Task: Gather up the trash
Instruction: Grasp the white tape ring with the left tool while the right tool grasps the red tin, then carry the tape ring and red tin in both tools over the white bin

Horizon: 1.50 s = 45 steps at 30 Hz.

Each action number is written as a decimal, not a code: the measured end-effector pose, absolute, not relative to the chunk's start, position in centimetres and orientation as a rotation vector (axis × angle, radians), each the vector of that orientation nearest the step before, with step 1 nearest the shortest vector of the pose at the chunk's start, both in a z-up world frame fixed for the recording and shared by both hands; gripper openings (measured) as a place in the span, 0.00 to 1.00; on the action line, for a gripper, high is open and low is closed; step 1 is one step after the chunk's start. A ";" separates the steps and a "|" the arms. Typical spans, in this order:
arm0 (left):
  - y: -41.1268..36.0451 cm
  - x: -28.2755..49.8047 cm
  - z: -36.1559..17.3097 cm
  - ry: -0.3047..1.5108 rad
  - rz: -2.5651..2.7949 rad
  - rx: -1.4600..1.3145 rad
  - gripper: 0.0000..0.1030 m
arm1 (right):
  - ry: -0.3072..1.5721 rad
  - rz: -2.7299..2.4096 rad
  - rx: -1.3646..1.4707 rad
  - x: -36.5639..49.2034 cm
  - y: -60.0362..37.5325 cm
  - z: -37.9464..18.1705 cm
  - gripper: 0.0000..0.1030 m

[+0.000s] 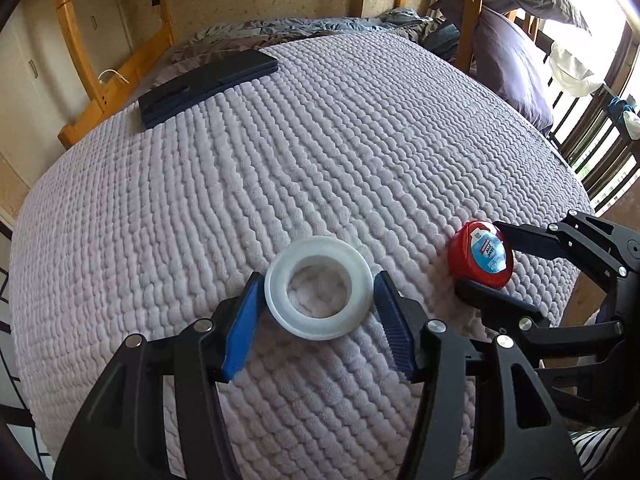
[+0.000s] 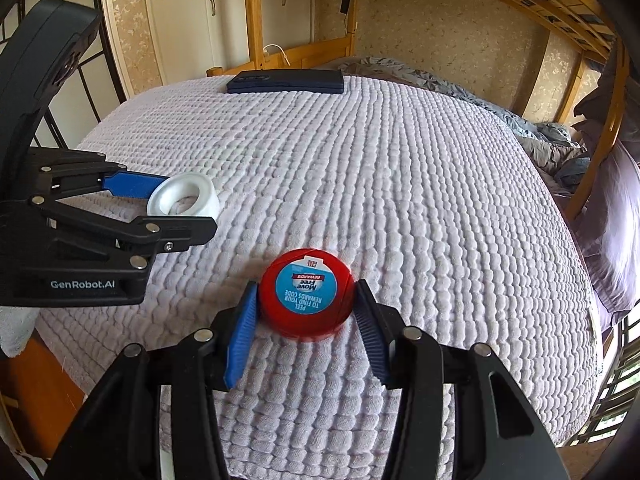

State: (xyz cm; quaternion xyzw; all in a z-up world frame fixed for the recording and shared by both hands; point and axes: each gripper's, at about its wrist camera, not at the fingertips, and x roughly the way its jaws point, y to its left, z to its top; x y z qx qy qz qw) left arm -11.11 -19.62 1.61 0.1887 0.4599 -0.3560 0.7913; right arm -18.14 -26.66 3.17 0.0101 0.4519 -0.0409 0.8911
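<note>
While the left gripper (image 1: 318,300) seems loosened around the white ring (image 1: 319,286), the right gripper (image 2: 306,304) pinches the light, stiff, slippery red cap (image 2: 307,294) by its rim.

Two items on bed cover (image 1: 320,140), lower half of both views. Ring (image 1: 319,287) at lower centre of left wrist view, between left gripper (image 1: 318,298) fingers, slight gap at right pad. Cap (image 2: 307,293) at lower centre of right wrist view, between right gripper (image 2: 306,304) pads, both touching. Cap lower right of ring in left view; ring at left, above cap, in right view. Flat folded pad (image 1: 208,86) far back on cover, upper left. Bed frame (image 2: 304,50) behind pad. Pillows (image 1: 508,64) at upper right
</note>
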 end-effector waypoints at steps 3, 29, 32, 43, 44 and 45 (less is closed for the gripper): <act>-19.8 -11.4 1.6 0.975 -0.753 0.427 0.50 | 0.938 -0.076 0.020 -18.1 -26.7 3.2 0.45; -16.0 -18.0 3.7 0.965 -0.705 0.354 0.50 | 0.942 0.036 -0.015 -24.0 -26.2 6.0 0.45; -15.5 -18.8 3.8 0.973 -0.704 0.335 0.50 | 0.947 0.048 -0.010 -25.2 -26.0 6.1 0.45; -14.0 -21.8 3.7 1.006 -0.702 0.315 0.50 | 0.972 0.091 0.006 -28.2 -25.4 6.1 0.45; -13.9 -22.1 3.7 1.008 -0.702 0.315 0.50 | 0.976 0.099 0.011 -28.5 -25.3 6.1 0.45; -13.8 -22.2 3.6 1.010 -0.702 0.315 0.50 | 0.979 0.106 0.014 -28.7 -25.2 6.1 0.45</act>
